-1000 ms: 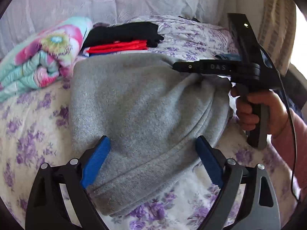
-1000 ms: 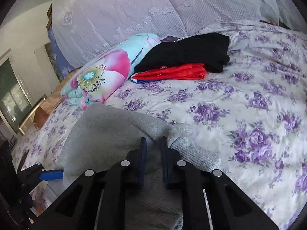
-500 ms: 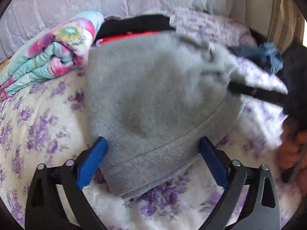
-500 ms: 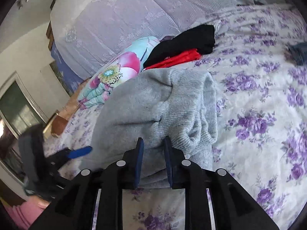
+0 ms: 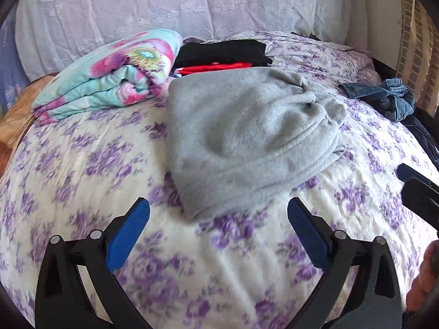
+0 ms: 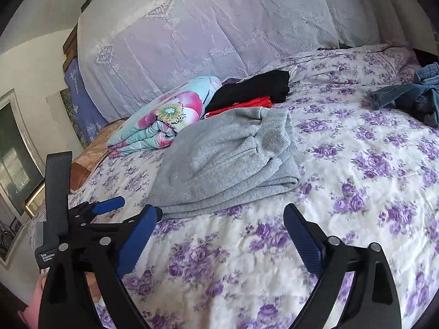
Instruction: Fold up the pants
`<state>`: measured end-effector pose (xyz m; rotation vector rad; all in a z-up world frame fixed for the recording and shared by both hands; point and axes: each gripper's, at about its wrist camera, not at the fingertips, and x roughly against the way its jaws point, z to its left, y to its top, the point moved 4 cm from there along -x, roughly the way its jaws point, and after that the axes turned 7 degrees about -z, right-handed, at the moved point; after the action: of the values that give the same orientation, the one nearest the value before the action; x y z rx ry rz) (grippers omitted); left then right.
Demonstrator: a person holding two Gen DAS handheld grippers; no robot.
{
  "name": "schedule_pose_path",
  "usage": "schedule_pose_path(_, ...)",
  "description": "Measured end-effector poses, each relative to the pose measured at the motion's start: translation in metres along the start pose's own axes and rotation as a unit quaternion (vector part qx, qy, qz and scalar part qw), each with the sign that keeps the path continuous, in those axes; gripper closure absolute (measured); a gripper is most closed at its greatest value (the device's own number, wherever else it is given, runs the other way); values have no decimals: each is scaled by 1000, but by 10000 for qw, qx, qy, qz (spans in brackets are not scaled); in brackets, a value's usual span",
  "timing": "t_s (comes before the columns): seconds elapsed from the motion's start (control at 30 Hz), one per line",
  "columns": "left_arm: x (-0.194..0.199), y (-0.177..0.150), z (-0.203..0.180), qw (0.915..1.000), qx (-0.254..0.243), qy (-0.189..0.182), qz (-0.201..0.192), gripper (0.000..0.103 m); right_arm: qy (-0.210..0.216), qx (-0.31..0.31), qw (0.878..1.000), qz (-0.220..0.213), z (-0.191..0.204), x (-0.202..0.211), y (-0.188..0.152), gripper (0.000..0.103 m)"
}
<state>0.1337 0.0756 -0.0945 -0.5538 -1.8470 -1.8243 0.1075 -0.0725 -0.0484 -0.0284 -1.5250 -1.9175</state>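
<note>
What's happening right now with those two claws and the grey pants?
Left gripper open, empty. Right gripper jaws opening, nothing between them. Grey pants folded on the bed, free of both. Jeans lie off to the side, nothing in the way.

Bright daylight, fisheye warp, slight blur

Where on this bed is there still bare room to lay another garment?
Bare bedspread lies right of the grey pants, up to the jeans, and in front of the pants. It is crowded behind them: blanket and a black-and-red stack.

Both tools off the grey pants (image 5: 247, 137)
</note>
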Motion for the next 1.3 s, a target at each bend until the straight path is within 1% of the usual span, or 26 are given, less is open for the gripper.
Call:
schedule_pose_path(0.07,10,-6,2,9998,-19,139,-108,5,-212,124,9997,30,3,3,-11,4)
schedule_pose_path(0.1,15,-9,2,9996,-54,225,-168,5,-407,222,9988,125,4,1,-16,4)
schedule_pose_path(0.13,20,-12,2,9993,-83,271,-231,5,-688,341,9967,261,5,-2,-22,4)
schedule_pose_path(0.2,29,-18,1,9991,-122,269,-306,5,-1184,495,9906,477,5,-6,-31,4)
schedule_pose_path(0.23,32,-22,0,9993,-115,203,-303,5,-1267,521,9892,530,5,-6,-34,4)
schedule_pose_path(0.3,35,-30,-1,9997,-96,69,-234,5,-1153,533,9904,537,7,-6,-40,4)
schedule_pose_path(0.4,39,-34,1,9996,-42,126,-251,5,-1115,613,9904,547,8,-8,-47,4)
schedule_pose_path(0.47,43,-35,2,9995,-9,86,-308,5,-950,547,9923,574,8,-8,-49,4)
schedule_pose_path(0.53,45,-37,3,9995,28,53,-322,5,-876,465,9938,511,8,-5,-49,4)
schedule_pose_path(0.63,48,-37,6,9993,119,18,-362,5,-885,416,9948,269,8,3,-45,4)
schedule_pose_path(0.77,51,-37,11,9987,279,-52,-418,5,-972,634,9932,51,17,11,-43,4)
schedule_pose_path(0.97,53,-37,12,9985,294,-42,-455,5,-1023,946,9902,2,27,11,-42,4)
schedule_pose_path(1.3,54,-37,11,9985,267,5,-478,5,-1022,925,9905,15,27,11,-42,4)
